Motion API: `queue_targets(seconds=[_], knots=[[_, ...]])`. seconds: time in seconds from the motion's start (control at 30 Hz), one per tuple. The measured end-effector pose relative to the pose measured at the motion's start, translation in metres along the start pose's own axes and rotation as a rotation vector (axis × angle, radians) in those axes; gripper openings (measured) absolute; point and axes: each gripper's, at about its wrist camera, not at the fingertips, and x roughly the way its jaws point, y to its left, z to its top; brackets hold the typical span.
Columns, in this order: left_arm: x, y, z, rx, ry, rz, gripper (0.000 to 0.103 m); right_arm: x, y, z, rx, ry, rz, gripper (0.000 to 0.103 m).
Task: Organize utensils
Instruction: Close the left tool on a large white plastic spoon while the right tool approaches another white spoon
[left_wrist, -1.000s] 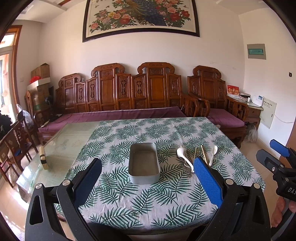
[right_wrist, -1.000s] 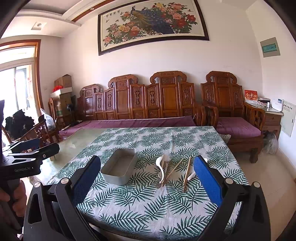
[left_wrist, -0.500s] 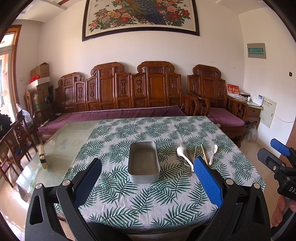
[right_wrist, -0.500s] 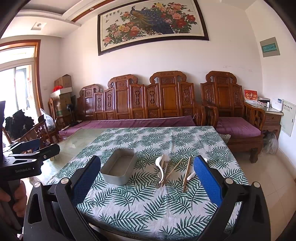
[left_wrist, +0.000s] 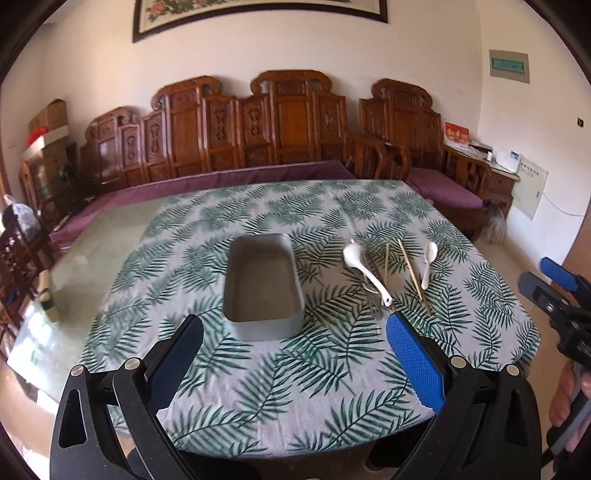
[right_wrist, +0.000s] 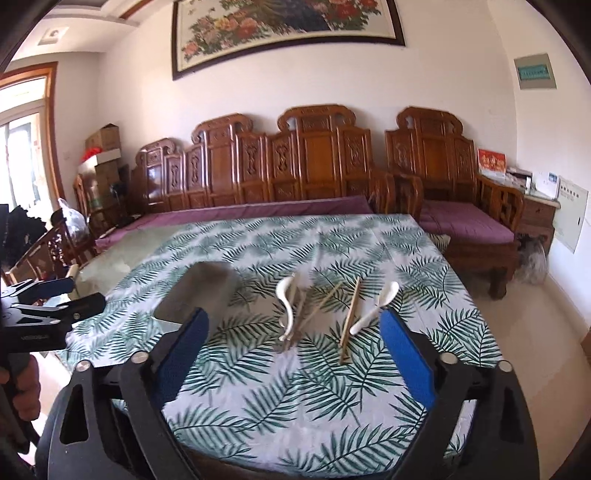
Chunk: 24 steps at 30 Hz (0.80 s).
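Lying beside the tray (left_wrist: 263, 291): spoons (left_wrist: 365, 267), chopsticks (left_wrist: 413, 275), untouched.

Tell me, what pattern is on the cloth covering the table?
Green palm-like fern leaves on a white ground cover the tablecloth; the left wrist view shows it best.

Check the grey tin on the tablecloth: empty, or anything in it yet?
Empty. The grey tin shows only its bare floor; both spoons and the chopsticks lie on the cloth beside it.
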Motion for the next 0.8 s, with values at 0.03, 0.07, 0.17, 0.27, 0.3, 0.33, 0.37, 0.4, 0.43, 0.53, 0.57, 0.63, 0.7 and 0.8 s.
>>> queue_targets(seconds=[0.03, 0.07, 0.17, 0.27, 0.3, 0.33, 0.37, 0.4, 0.43, 0.53, 0.57, 0.63, 0.7, 0.8], knots=[[0.004, -0.001, 0.002, 0.003, 0.005, -0.003, 0.096, 0.007, -0.005, -0.001, 0.004, 0.005, -0.002, 0.090], [0.010, -0.003, 0.006, 0.011, 0.009, -0.010, 0.096, 0.015, -0.010, -0.001, 0.007, 0.010, -0.009, 0.086], [0.025, -0.007, 0.016, 0.030, 0.013, -0.023, 0.096, 0.040, -0.025, 0.004, 0.020, 0.025, -0.021, 0.084], [0.045, -0.013, 0.025, 0.050, 0.030, -0.034, 0.096, 0.059, -0.038, 0.008, 0.033, 0.031, -0.025, 0.084], [0.051, -0.014, 0.026, 0.050, 0.035, -0.042, 0.096, 0.066, -0.043, 0.010, 0.038, 0.034, -0.029, 0.084], [0.058, -0.016, 0.028, 0.051, 0.046, -0.054, 0.096, 0.074, -0.048, 0.011, 0.043, 0.039, -0.033, 0.084], [0.065, -0.018, 0.029, 0.054, 0.053, -0.058, 0.096, 0.080, -0.052, 0.011, 0.046, 0.042, -0.035, 0.083], [0.072, -0.020, 0.030, 0.060, 0.058, -0.058, 0.096, 0.087, -0.057, 0.011, 0.048, 0.046, -0.038, 0.083], [0.079, -0.023, 0.030, 0.067, 0.064, -0.059, 0.096, 0.098, -0.061, 0.011, 0.050, 0.053, -0.042, 0.082], [0.099, -0.030, 0.035, 0.077, 0.087, -0.069, 0.096, 0.123, -0.073, 0.008, 0.054, 0.076, -0.050, 0.076], [0.105, -0.030, 0.037, 0.079, 0.094, -0.072, 0.096, 0.134, -0.078, 0.006, 0.057, 0.088, -0.057, 0.074], [0.120, -0.035, 0.038, 0.081, 0.111, -0.080, 0.094, 0.157, -0.088, 0.001, 0.071, 0.117, -0.067, 0.072], [0.134, -0.038, 0.040, 0.076, 0.128, -0.086, 0.089, 0.175, -0.097, -0.004, 0.081, 0.139, -0.078, 0.071], [0.155, -0.043, 0.043, 0.062, 0.157, -0.106, 0.082, 0.199, -0.107, -0.013, 0.091, 0.162, -0.091, 0.070]])
